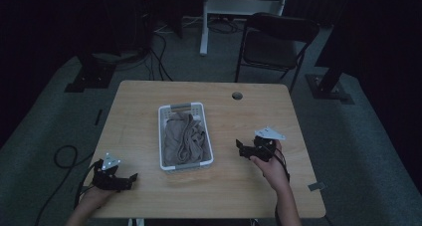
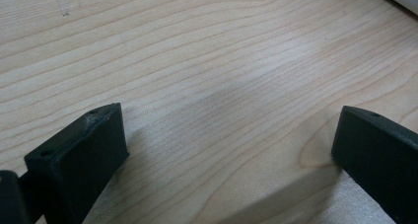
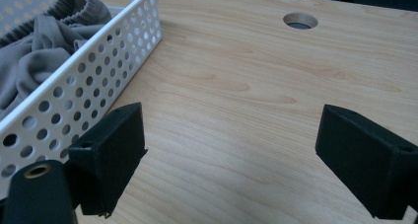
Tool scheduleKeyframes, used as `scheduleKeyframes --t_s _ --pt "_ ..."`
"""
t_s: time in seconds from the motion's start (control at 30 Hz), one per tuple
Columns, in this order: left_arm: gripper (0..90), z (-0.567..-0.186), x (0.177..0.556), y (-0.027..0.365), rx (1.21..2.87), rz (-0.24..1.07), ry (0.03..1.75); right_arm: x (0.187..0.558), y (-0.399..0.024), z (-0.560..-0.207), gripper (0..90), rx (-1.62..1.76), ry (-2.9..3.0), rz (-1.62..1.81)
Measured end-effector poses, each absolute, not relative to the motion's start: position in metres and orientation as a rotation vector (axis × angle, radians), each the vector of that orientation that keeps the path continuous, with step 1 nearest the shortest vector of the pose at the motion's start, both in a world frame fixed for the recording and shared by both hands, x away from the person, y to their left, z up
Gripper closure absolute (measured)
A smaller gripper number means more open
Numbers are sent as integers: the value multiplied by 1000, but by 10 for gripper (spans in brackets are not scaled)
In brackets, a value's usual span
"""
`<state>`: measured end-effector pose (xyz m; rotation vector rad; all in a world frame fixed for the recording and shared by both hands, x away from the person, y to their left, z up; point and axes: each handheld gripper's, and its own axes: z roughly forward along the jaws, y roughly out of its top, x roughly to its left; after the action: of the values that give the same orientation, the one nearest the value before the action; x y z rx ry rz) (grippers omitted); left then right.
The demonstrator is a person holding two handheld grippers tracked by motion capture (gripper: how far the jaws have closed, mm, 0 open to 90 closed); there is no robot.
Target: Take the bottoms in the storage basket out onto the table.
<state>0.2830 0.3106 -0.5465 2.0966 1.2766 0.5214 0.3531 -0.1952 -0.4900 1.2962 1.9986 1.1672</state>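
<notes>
Your left gripper [image 1: 130, 178] sits closest to the camera, low over the near left corner of the wooden table [image 1: 249, 186], jaws spread wide with nothing between them; its own view has bare wood grain under the two pads [image 2: 84, 155]. Your right gripper [image 1: 241, 147] hovers at mid-table, jaws likewise parted and empty, pointing toward the white perforated basket [image 1: 162, 136].

That basket stands at the table's centre, its long axis running away from you, and the grey-brown crumpled garment [image 1: 183, 139] lies inside it, filling most of the floor, with a ribbed cuff or hem [image 3: 84, 4] bunched near the far end. From the right gripper the basket wall [image 3: 93, 86] is just beside the left-hand jaw, so the cloth lies up and over that wall. I judge your right hand the nearer of the two: the left is well apart from the basket's near corner and faces across the table's front edge.
</notes>
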Motion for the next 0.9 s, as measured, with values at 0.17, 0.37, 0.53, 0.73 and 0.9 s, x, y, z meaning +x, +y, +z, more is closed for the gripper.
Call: scheduleKeyframes --t_s 0.17,0.37,0.53,0.73,0.9 --pt "7 -547 283 310 2092 522 1278 356 -189 -489 113 1286 2018 1174" --pt "7 -546 283 311 2097 521 1278 359 -179 -485 113 1275 2021 1198" --pt "7 -547 283 311 2095 522 1277 362 -171 -482 113 1265 2026 1217" --pt "7 -547 283 311 2095 522 1277 365 -162 -478 114 1245 2033 1228" --pt "7 -547 283 311 2095 522 1277 367 -153 -475 113 1228 2046 1236"
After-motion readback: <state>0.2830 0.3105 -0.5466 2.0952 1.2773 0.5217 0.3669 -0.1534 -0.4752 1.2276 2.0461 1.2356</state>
